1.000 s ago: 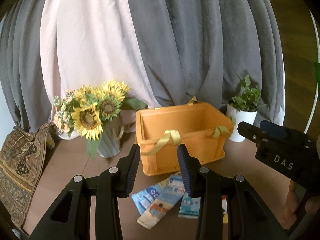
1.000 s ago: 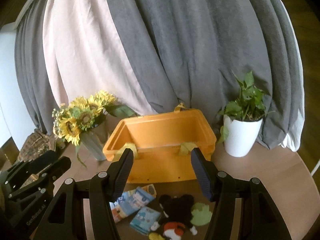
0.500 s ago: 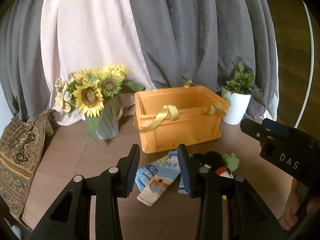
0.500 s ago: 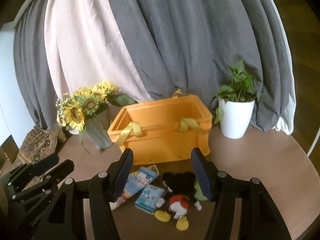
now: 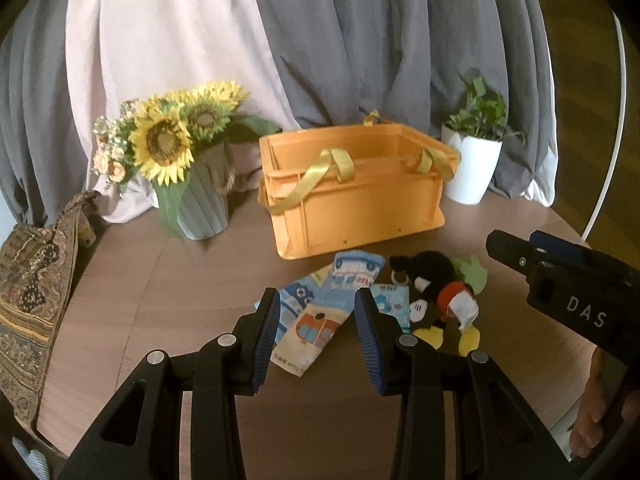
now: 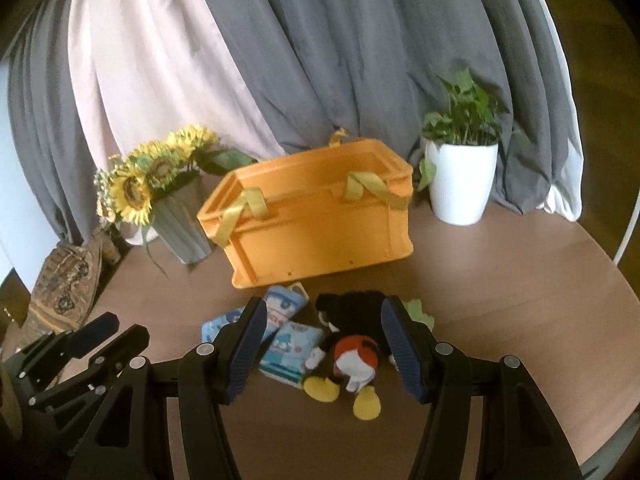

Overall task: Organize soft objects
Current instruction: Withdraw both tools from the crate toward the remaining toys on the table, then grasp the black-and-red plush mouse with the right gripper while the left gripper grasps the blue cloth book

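An orange crate (image 5: 360,208) (image 6: 320,232) with yellow straps stands on the round brown table. In front of it lie several blue printed cloth pouches (image 5: 320,312) (image 6: 292,344), a Mickey Mouse plush (image 5: 436,292) (image 6: 352,344) and a green felt leaf (image 5: 474,274) (image 6: 420,312). My left gripper (image 5: 316,316) is open and empty, above the pouches. My right gripper (image 6: 322,332) is open and empty, above the plush and framing it. The right gripper's body also shows at the right of the left wrist view (image 5: 568,292).
A grey vase of sunflowers (image 5: 200,200) (image 6: 180,224) stands left of the crate. A white potted plant (image 5: 472,168) (image 6: 460,180) stands to its right. A patterned cloth bag (image 5: 28,280) (image 6: 64,280) lies at the table's left edge. Grey and pink curtains hang behind.
Both grippers have pulled back and tilted down. The crate now looks farther away and the pouches and plush have come fully into view. Both stay open.
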A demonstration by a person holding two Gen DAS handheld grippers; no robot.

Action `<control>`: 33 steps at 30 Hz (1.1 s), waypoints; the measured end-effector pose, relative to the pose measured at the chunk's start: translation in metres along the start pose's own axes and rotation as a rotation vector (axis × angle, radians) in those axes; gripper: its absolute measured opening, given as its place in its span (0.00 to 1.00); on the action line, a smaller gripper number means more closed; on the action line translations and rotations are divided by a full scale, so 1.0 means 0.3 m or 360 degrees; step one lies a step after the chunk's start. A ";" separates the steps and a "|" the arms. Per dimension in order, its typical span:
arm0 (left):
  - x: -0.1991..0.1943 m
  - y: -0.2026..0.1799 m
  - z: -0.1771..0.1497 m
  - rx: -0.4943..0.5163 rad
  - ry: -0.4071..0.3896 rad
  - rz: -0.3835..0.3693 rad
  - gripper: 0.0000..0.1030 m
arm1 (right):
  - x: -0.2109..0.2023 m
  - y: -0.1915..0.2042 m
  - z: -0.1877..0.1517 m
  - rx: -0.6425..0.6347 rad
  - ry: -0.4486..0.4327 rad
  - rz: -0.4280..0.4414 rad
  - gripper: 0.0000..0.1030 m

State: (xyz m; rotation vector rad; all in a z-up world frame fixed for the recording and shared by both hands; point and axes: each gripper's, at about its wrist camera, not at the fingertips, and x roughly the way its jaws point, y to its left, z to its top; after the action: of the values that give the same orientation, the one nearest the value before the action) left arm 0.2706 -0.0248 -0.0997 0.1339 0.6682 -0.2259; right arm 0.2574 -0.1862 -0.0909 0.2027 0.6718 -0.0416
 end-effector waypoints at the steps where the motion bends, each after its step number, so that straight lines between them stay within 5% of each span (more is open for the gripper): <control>1: 0.011 0.000 -0.007 0.0006 0.0006 -0.0003 0.37 | 0.007 -0.001 -0.008 0.0003 0.0010 -0.0007 0.59; 33: 0.372 -0.024 -0.176 0.0131 0.0276 -0.0074 0.37 | 0.271 -0.069 -0.169 0.0175 0.0219 -0.0102 0.59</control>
State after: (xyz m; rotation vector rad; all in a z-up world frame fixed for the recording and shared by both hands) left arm 0.3223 -0.0398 -0.2112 0.2187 0.8354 -0.2891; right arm 0.2877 -0.1940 -0.1836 0.2917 0.8141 -0.1270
